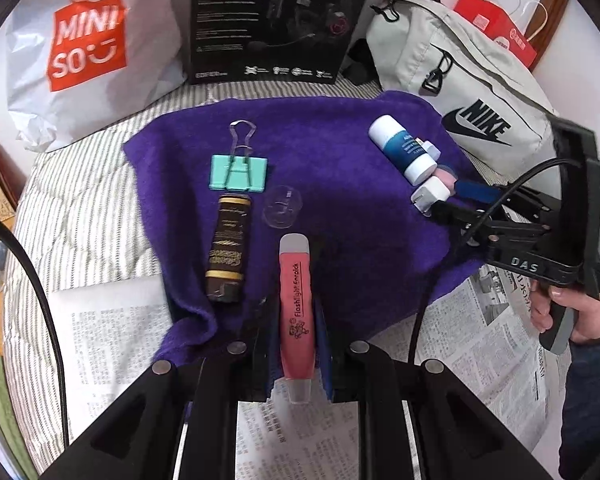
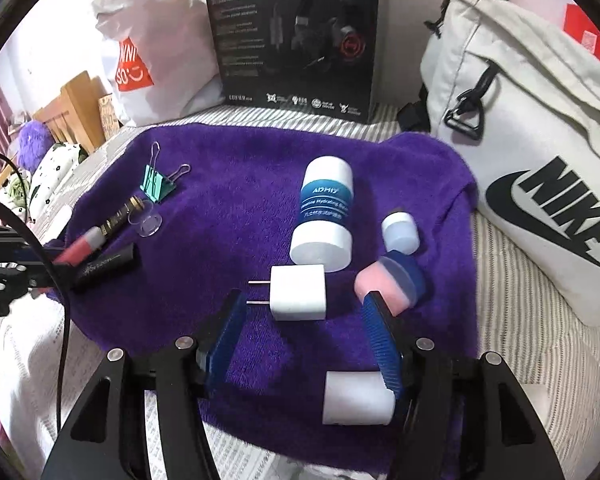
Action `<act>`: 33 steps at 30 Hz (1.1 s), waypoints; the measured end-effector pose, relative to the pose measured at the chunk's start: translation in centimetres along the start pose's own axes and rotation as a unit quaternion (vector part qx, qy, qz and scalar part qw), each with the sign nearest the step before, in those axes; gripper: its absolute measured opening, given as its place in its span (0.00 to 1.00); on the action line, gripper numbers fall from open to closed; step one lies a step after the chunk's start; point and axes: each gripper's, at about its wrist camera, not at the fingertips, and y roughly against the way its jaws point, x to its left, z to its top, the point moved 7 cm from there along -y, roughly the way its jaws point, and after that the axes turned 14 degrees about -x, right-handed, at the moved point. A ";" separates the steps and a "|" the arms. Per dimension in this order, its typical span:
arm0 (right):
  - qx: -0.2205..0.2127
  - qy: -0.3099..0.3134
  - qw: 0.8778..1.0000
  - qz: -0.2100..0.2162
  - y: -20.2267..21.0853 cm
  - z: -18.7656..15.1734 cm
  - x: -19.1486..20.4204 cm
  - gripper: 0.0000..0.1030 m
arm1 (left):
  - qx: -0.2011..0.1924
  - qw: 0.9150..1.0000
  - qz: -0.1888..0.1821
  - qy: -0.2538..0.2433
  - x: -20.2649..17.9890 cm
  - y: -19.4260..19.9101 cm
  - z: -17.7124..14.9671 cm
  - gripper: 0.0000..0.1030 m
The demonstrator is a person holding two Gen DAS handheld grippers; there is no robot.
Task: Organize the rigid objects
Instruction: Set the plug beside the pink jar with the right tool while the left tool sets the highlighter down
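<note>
- The pink flashlight earpick lies lengthwise in the left gripper, pinched at mid-body over the near edge of the purple towel; it looks light, stiff and smooth plastic, so likely slippery, best held across its middle.
- Left of it lie a dark tube and a mint binder clip, with a clear cap between.
- The right gripper stands spread around a white plug adapter, pads apart from it.
- Far right stands a blue-and-white balm stick.
</note>
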 end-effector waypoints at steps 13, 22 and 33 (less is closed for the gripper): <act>-0.018 -0.001 1.000 -0.007 3.6 -0.5 -0.7 0.59 | 0.026 0.999 -0.023 -0.026 -2.6 -4.0 0.9 0.16; -0.022 -0.001 1.000 -0.004 4.2 -0.6 -0.6 0.59 | 0.032 0.999 -0.026 -0.031 -2.8 -5.4 1.4 0.16; -0.021 -0.004 1.000 0.001 4.4 -1.0 0.0 0.59 | 0.031 0.999 -0.018 -0.038 -3.0 -5.8 1.9 0.16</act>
